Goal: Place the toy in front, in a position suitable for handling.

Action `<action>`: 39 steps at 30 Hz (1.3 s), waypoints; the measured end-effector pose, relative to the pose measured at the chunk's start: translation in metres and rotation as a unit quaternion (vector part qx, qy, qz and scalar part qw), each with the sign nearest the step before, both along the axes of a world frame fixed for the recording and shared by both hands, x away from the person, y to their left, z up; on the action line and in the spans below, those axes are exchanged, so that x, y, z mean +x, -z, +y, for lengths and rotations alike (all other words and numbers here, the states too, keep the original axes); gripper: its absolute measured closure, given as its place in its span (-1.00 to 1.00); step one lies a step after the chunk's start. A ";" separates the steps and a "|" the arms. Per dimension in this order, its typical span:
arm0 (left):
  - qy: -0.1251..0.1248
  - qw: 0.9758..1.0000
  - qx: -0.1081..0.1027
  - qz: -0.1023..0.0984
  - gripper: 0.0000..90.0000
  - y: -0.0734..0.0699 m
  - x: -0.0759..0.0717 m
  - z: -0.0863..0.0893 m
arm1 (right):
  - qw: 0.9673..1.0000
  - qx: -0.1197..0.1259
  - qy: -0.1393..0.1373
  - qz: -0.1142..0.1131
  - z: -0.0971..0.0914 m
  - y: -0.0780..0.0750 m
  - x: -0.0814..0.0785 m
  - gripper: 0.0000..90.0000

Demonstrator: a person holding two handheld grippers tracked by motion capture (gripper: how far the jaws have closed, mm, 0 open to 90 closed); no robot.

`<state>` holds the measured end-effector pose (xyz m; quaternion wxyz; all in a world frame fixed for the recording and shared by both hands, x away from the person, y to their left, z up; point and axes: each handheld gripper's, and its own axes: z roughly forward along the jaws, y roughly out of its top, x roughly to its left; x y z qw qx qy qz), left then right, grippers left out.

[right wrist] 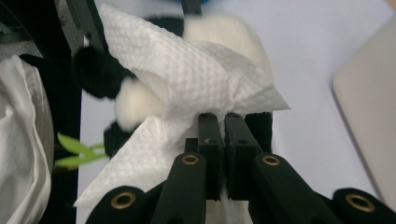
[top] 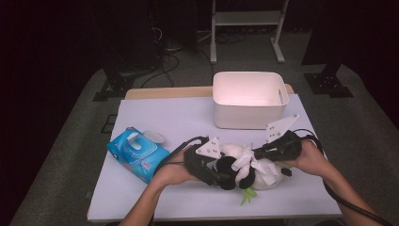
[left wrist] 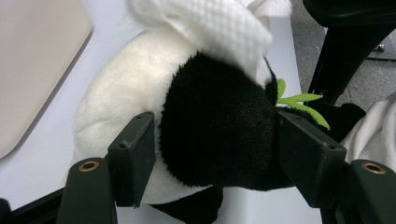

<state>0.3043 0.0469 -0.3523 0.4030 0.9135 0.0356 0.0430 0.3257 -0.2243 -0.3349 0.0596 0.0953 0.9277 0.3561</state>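
- Panda plush toy point(top: 235, 165) lies on the white table point(top: 164, 117), near the front edge, between both hands.
- Left gripper point(top: 217, 178) has its jaws part-open and clamped on the toy's black part; in the left gripper view both pads press into the black fur point(left wrist: 219, 130), one on each side.
- Right gripper point(top: 256, 153) has its jaws nearly together, pinching a white paper wipe point(right wrist: 187, 79). The wipe bunches at the jaw tips and fans out over the toy's white and black fur.
- In the high view the wipe point(top: 249, 157) sits on top of the toy, right between the two grippers, which are close together over it.
- Green leaf piece point(top: 248, 194) sticks out from under the toy toward the front edge; it also shows beside the left gripper's far pad point(left wrist: 299, 105).
- White bin point(top: 249, 101) stands just behind the toy, open side up, near the table's back edge. Its wall shows as a pale slab at the side of both gripper views.
- Blue wipe pack point(top: 136, 153) lies to the left of the left hand point(top: 174, 172), flap lid open point(top: 153, 137), close to the wrist but apart from the toy.
- Gripper cables trail back along both forearms.
- White cloth point(right wrist: 21, 140) at the edge of the right gripper view; can't tell what it belongs to.
- Beyond the table: dark floor, cables and a white frame stand point(top: 247, 28), well clear of the work.
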 end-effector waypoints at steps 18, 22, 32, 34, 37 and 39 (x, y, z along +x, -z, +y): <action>-0.004 0.999 0.033 0.002 -0.31 -0.014 0.003 -0.007 | 0.999 0.007 -0.026 -0.018 0.025 0.001 -0.006 0.92; 0.008 0.999 0.036 -0.001 -0.29 -0.013 -0.001 -0.009 | 0.998 0.031 -0.048 -0.018 0.046 -0.007 -0.003 0.91; -0.003 1.000 0.027 0.002 -0.26 -0.010 0.000 -0.005 | 0.999 0.021 -0.039 -0.009 0.041 -0.006 0.001 0.91; -0.003 1.000 0.028 0.000 -0.26 -0.012 0.000 -0.004 | 0.999 0.017 -0.030 -0.006 0.032 -0.004 0.000 0.91; -0.005 1.000 0.013 -0.002 -0.30 -0.018 0.000 -0.004 | 1.000 0.019 -0.016 0.004 0.018 0.001 -0.002 0.91; -0.010 1.000 0.015 -0.009 -0.38 -0.022 -0.001 -0.004 | 1.000 0.022 -0.019 0.006 0.014 0.003 -0.003 0.91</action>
